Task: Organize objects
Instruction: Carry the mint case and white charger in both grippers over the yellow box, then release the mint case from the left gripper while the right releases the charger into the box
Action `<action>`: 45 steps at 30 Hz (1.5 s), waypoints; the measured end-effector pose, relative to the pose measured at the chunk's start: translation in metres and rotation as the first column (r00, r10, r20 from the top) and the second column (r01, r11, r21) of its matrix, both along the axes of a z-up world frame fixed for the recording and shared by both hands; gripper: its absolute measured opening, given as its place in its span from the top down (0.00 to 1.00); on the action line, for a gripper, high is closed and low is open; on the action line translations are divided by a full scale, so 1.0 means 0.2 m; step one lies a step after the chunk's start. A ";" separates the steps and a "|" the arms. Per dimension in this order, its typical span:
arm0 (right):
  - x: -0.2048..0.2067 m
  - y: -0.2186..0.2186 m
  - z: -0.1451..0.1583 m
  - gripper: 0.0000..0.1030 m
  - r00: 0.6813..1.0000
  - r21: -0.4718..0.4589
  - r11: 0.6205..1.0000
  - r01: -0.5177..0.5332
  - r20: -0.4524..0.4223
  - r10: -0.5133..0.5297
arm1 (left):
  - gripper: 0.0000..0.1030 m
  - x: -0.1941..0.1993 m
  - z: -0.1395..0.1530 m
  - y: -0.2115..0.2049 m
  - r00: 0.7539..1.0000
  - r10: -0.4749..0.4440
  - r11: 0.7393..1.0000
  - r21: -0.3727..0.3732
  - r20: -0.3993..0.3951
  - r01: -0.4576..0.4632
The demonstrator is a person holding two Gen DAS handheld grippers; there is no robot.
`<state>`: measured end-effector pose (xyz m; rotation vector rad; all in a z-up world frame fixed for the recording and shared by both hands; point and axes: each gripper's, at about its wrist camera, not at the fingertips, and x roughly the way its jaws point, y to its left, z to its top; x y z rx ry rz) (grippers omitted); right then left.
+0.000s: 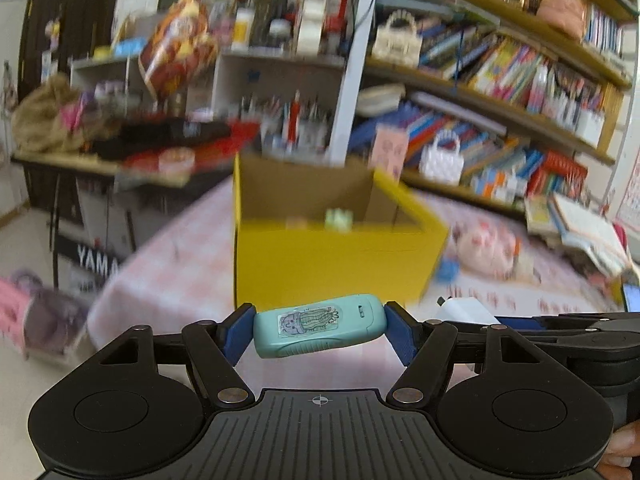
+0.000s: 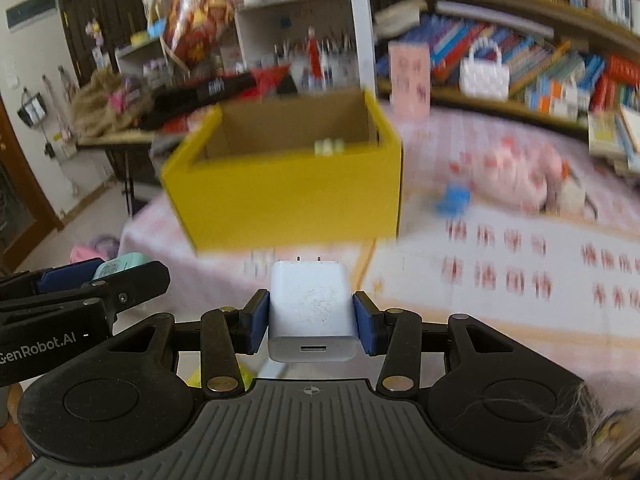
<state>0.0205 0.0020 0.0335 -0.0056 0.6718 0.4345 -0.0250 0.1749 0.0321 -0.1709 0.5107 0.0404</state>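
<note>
Crowded bookshelves [image 1: 500,92] line the white-walled room beside a cluttered desk [image 2: 120,136].

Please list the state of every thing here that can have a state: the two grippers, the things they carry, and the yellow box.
left gripper: shut on the teal device, held in the air.
teal device: gripped by its two ends, lying sideways, slightly tilted.
right gripper: shut on the white charger.
white charger: gripped at both sides, prongs pointing away, port facing the camera.
yellow box: open on top, a small pale green thing inside.
</note>
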 end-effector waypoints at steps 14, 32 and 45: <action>0.60 0.12 0.15 0.59 0.991 -0.023 0.999 -0.049 0.127 0.051 | 0.32 0.56 0.10 0.03 0.994 0.058 0.997 0.051 0.089 -0.063; 0.99 0.31 -0.15 0.60 0.969 -0.242 0.941 -0.238 0.009 0.247 | 0.32 0.85 -0.14 0.04 0.989 0.115 0.987 0.127 -0.090 -0.103; 1.01 0.33 -0.13 0.60 0.980 -0.228 0.954 -0.195 -0.004 0.200 | 0.28 0.84 -0.11 0.05 0.993 0.097 0.989 0.120 -0.066 -0.088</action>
